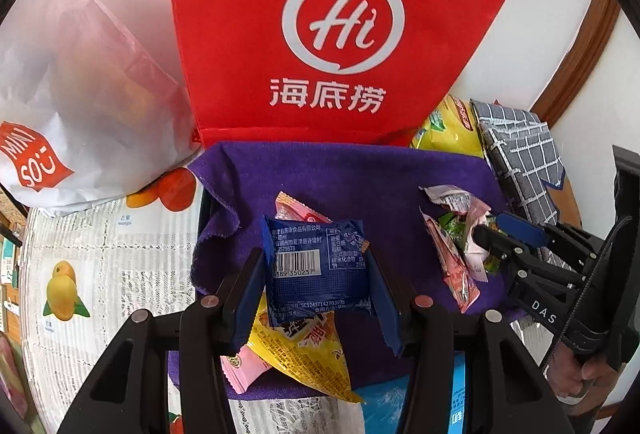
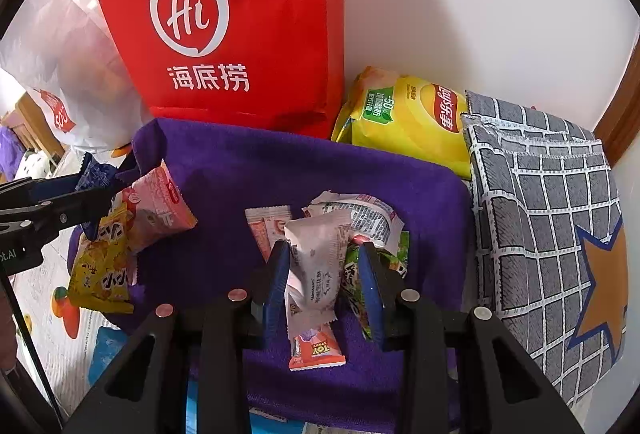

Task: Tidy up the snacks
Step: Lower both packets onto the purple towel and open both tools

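Left gripper (image 1: 318,270): nearest the left wrist lens; its blue-padded fingers pinch the blue snack packet (image 1: 318,266) by its two side edges.
Blue snack packet: roughly square, barcode face toward the camera, held above the near left part of the purple cloth (image 1: 360,177).
Under it: a yellow snack bag (image 1: 308,358) and a pink wrapper (image 1: 240,370) lie overlapping at the cloth's near left edge.
Right gripper (image 2: 324,274): fingers close on the white-pink candy wrapper (image 2: 316,270) from both sides.
White-pink candy wrapper: long axis runs away from the lens toward the far edge of the cloth, its orange printed end nearest the camera.
Snack pile (image 2: 356,222): crumpled white, pink and green wrappers around the right gripper, on the cloth's right half.
Far edge: a red tote bag (image 2: 240,33) stands upright behind the cloth; a white paper bag (image 1: 80,93) leans at its left.
Far right corner: a yellow chip bag (image 2: 404,117) lies beside a grey checked cloth (image 2: 540,201).
Tabletop (image 1: 104,254): covered with fruit-printed newsprint-pattern paper.
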`<state>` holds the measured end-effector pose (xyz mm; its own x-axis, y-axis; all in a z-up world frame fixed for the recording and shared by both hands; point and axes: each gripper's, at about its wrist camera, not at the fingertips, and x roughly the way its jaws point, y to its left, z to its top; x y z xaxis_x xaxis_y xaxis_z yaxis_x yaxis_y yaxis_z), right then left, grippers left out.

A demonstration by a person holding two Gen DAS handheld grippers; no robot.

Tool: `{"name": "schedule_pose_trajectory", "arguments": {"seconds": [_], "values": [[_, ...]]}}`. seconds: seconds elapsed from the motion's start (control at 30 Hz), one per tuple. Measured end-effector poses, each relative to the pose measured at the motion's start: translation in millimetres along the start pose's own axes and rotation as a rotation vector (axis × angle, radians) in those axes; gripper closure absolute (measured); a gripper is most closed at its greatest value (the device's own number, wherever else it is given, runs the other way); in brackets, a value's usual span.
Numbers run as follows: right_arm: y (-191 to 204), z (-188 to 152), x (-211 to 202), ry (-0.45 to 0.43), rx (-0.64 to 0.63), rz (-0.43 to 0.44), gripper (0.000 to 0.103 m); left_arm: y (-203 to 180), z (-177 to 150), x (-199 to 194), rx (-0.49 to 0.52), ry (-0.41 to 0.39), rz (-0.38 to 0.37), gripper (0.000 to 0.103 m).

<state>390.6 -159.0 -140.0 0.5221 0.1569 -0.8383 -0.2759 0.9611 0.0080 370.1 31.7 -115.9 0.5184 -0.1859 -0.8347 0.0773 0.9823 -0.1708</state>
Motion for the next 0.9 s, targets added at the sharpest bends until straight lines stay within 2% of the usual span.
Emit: {"name": "schedule_pose_trajectory", "arguments": {"seconds": [0.43, 0.6, 0.9], "values": [[-4.5, 1.1, -14.3, -0.040, 0.026, 0.029, 0.064, -0.1, -0.8, 5.0, 0.003, 0.017, 0.002, 0.053], [-6.4, 1.7, -22.6, -0.060, 0.041, 0.043, 0.059, -2.2, -0.2, 4.6, 0.003, 0.019, -0.011, 0.050], [-7.8, 3.9, -33.5, -0.079, 0.054, 0.029, 0.058, -9.7, 0.0, -6.8, 0.011, -0.019, -0.034, 0.043]]}}
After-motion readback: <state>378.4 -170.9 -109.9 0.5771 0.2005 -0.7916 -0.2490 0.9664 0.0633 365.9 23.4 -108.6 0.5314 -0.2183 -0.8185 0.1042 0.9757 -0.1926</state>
